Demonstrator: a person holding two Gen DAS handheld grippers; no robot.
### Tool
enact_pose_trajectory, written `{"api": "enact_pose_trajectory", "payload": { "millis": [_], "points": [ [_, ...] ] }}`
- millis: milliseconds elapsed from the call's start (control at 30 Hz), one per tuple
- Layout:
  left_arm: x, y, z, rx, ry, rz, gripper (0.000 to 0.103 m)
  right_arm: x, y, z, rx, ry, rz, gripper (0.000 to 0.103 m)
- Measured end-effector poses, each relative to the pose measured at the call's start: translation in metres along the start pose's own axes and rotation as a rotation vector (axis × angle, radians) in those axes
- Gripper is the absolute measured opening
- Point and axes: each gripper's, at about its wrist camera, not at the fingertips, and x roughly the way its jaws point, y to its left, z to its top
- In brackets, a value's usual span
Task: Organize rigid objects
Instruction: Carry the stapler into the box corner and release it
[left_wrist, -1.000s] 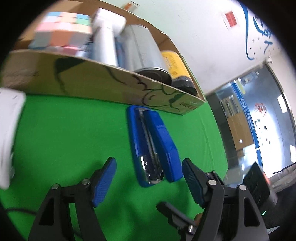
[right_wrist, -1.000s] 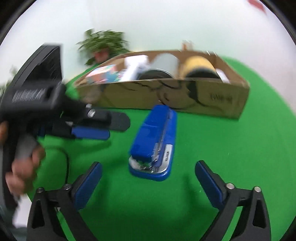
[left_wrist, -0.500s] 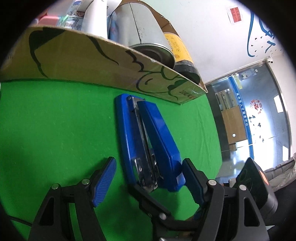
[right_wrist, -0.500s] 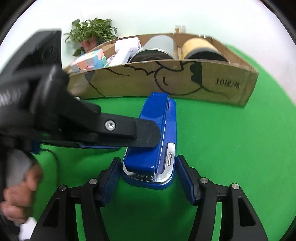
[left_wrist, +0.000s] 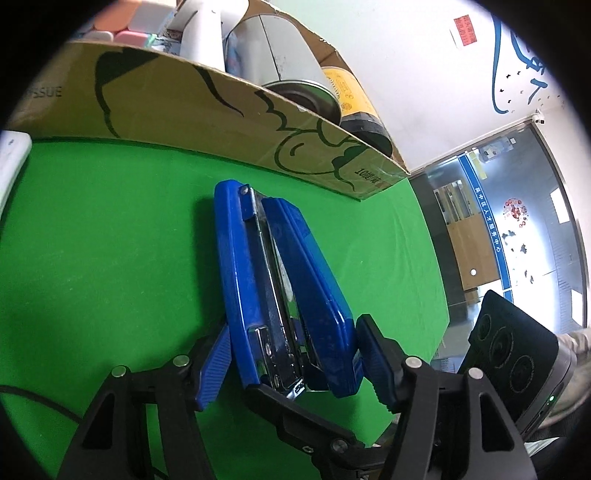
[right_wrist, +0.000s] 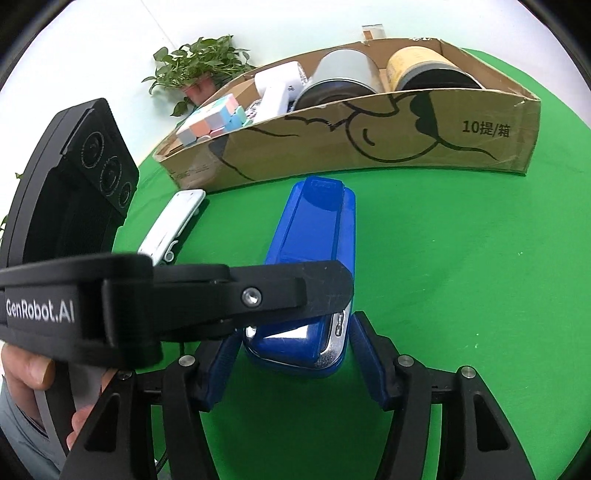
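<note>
One green cloth surface (right_wrist: 424, 258), white walls, perhaps a glass door (left_wrist: 517, 221).

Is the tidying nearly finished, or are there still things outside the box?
Done: the pastel puzzle cube and two tins already lie in the cardboard box. In hand: both tongs, left and right, straddle the blue stapler, which is on the green cloth. Left: the stapler and the flat white gadget.

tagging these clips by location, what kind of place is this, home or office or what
Probably an office or lab set up for recording, not a home: a green cloth covers the table, glass doors open onto a corridor with wall signage, and a potted plant stands against a plain white wall.
</note>
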Motion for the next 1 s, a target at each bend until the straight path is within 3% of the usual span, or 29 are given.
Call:
{"api": "enact_pose_trajectory", "payload": {
  "millis": [133, 500, 1000],
  "points": [
    [-0.014, -0.006, -0.002, 0.027, -0.031, -0.005, 0.058, -0.005, 0.009, -0.005, -0.023, -0.017, -0.008, 0.057],
    [-0.050, -0.034, 0.011, 0.108, -0.128, -0.007, 0.057, -0.031, 0.041, 0.015, -0.097, -0.123, -0.022, 0.056],
    [-0.106, -0.030, 0.053, 0.129, -0.253, 0.014, 0.057, -0.044, 0.098, 0.074, -0.217, -0.181, 0.000, 0.056]
  ]
}}
